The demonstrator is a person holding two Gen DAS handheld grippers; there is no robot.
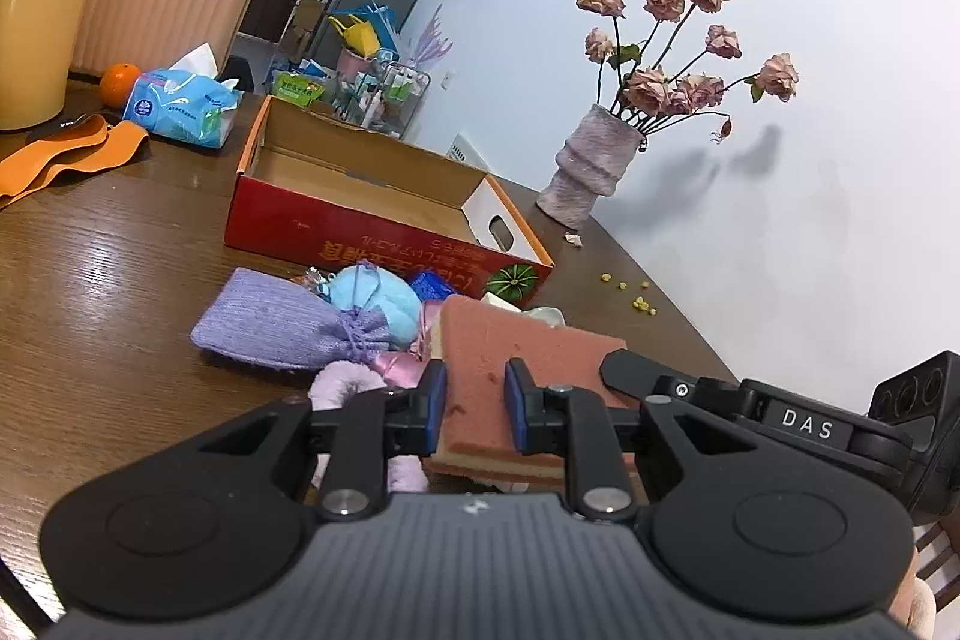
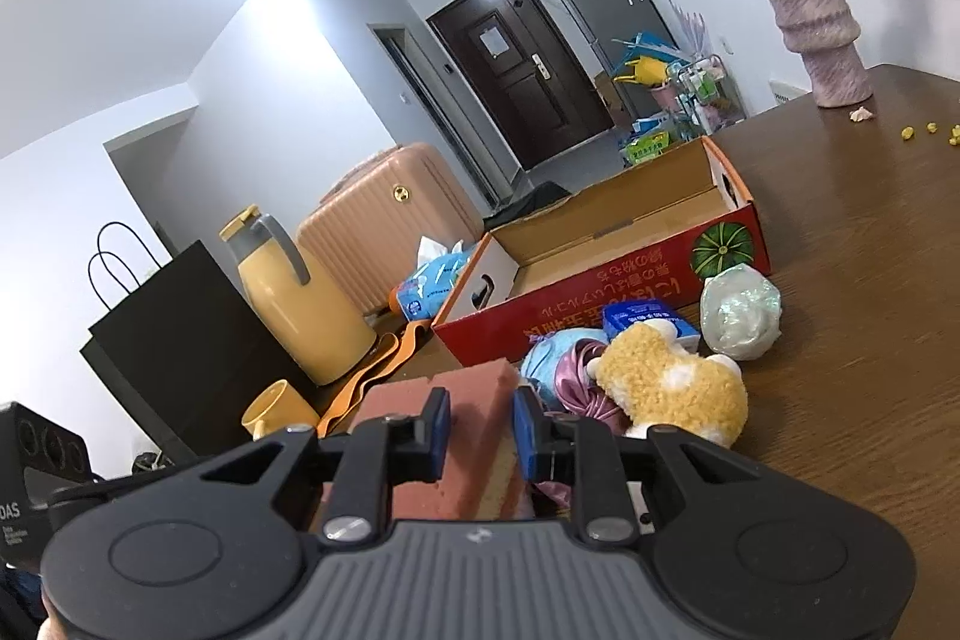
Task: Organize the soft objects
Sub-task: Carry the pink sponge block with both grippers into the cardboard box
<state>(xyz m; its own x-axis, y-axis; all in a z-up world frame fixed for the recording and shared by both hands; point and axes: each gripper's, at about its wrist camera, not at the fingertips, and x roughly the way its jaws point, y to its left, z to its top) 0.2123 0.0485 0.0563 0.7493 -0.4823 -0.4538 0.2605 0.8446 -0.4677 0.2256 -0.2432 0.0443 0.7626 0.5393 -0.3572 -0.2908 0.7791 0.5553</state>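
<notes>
Surface: dark brown wooden table [image 1: 120, 280] | On it: open red cardboard box [image 1: 384, 244]; purple fabric pouch [image 1: 270, 322]; ribbed pink vase [image 1: 588, 172]; yellow jug [image 2: 300, 310]; blue tissue pack [image 1: 186, 106]; orange fruit [image 1: 119, 83]; yellow crumbs [image 1: 636, 295]

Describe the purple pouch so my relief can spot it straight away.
Start at the open red box on the brown table; a heap of soft things lies along its near side. At the heap's left end is the purple pouch, a ribbed cloth bag lying flat, tied shut with a cord. It touches a light blue plush ball, which is rounder and fluffier.
</notes>
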